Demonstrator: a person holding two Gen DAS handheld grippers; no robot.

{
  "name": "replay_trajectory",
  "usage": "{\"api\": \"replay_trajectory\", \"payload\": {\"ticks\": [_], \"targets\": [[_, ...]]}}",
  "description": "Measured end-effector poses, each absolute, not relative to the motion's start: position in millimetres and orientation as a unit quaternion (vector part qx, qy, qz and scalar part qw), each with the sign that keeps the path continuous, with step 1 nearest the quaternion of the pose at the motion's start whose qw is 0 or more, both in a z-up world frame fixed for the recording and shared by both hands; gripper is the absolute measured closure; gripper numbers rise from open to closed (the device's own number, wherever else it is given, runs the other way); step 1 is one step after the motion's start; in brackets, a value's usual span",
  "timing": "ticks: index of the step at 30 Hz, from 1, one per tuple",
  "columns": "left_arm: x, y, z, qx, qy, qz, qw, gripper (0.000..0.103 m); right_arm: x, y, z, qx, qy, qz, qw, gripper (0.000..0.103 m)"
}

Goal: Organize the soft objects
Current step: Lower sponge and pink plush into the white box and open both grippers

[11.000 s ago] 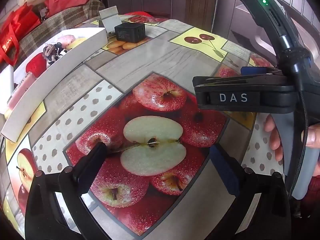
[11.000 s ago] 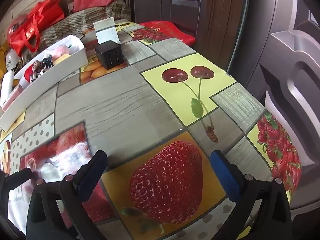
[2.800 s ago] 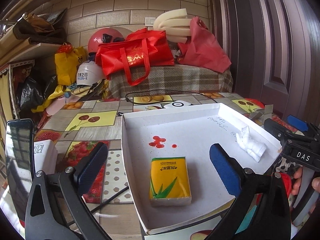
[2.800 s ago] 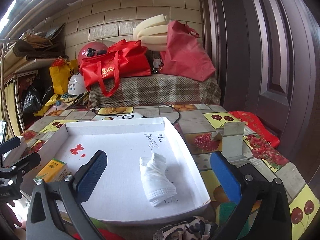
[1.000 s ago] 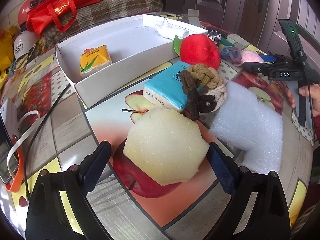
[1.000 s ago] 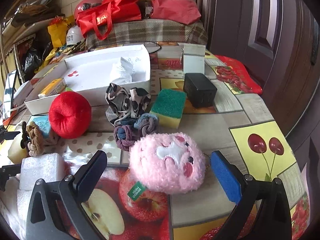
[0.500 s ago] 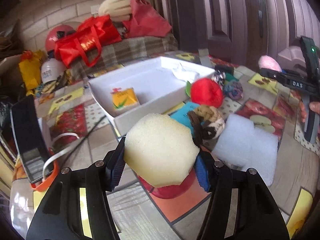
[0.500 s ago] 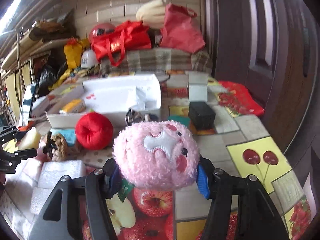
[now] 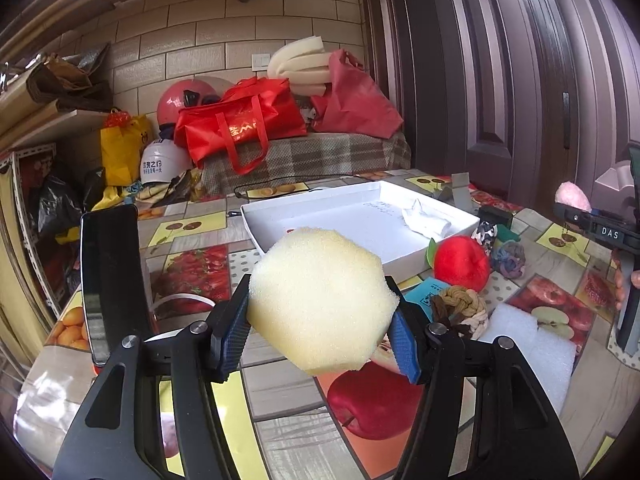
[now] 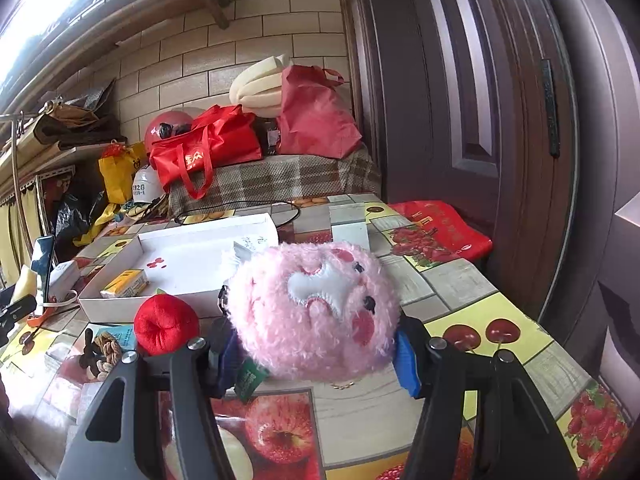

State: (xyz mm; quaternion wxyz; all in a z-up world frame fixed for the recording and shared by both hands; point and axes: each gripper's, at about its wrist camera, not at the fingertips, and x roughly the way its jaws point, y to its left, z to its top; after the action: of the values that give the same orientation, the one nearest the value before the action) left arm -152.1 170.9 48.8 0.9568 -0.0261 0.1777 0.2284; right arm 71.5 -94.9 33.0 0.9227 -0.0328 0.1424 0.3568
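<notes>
Yellow sponge (image 9: 320, 300) pinched in left tongs (image 9: 320, 334); pink plush (image 10: 316, 312) in right tongs (image 10: 316, 354).

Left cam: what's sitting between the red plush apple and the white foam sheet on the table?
In the left wrist view, a braided rope knot lies between the red plush apple and the white foam sheet, partly atop a teal tissue pack.

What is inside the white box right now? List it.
The white box holds a yellow tissue pack, a white cloth and some red spots. The pink plush toy hides its near right corner.
</notes>
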Motion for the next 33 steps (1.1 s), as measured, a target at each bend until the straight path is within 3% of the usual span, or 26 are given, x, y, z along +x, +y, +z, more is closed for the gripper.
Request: {"api": "replay_trajectory", "payload": {"ticks": [23, 33], "targets": [[-70.0, 228.6, 52.4, -0.049, 0.151, 0.293, 0.943, 0.041, 105.4, 7.8, 33.4, -0.043, 0.149, 0.383, 0.911, 0.04], [-28.6, 241.1, 51.7, -0.036, 0.172, 0.296, 0.939, 0.041, 109.3, 67.8, 34.6, -0.073, 0.152, 0.408, 0.897, 0.04]]}}
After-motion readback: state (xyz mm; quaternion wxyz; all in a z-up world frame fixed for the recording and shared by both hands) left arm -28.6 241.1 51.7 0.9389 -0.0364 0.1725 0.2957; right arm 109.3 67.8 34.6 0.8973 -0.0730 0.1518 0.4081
